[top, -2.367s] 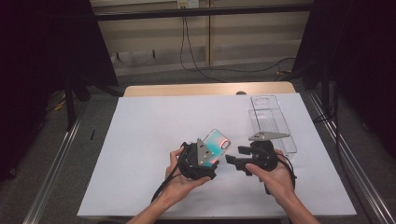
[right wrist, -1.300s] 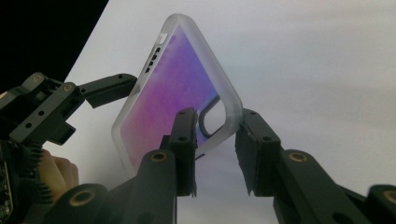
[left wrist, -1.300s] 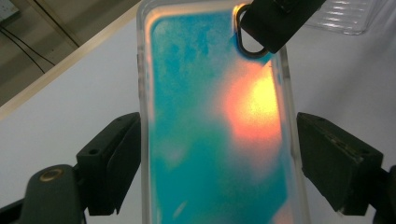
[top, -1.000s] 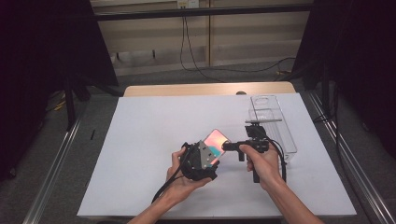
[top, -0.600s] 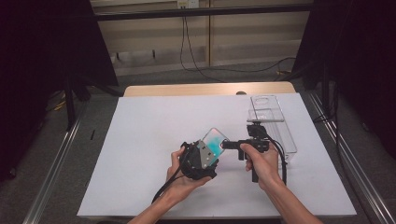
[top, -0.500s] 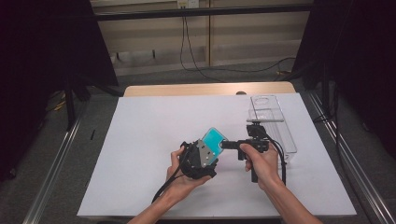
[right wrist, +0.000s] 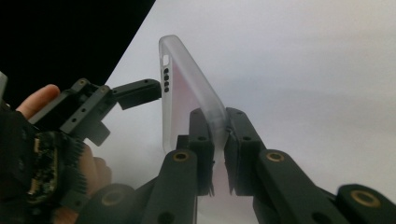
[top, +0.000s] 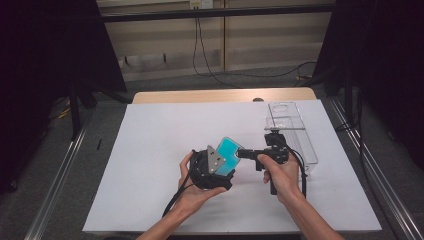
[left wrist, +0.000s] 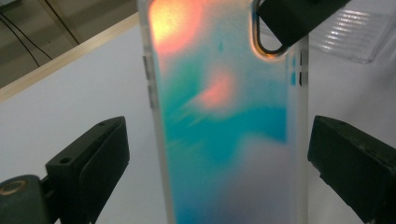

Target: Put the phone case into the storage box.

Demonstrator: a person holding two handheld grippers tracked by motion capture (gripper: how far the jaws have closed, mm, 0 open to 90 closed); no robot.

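Over the white table sheet point(top: 150, 150), high view: one translucent phone case with an iridescent teal-and-pink back point(top: 229, 154), held off the surface and tilted, between two grippers. Left gripper point(top: 212, 170), black with a grey three-cornered plate, sits at the case's lower end, cradled from beneath in the left hand point(top: 195, 192). Right gripper point(top: 245, 153) lies level, pointing toward the left one, its tips at the case's right edge; the right hand point(top: 282, 175) grips its handle, forearm entering from below. One clear plastic tray point(top: 292, 132) lies just behind the right gripper. Count: two grippers, two hands, one case, one tray.

Left gripper view: phone case point(left wrist: 224, 116) stands between the two black jaws, clear of both; a gap shows on each side. These jaws have just been opening and stand wide. The other gripper's tip overlaps the camera cut-out at top.

Right gripper view: right gripper point(right wrist: 218, 128) is clamped tight on the case's point(right wrist: 182, 93) thin edge, the case rising edge-on from it. Left gripper point(right wrist: 116, 100) stands beside the case, jaw tip near its side buttons.
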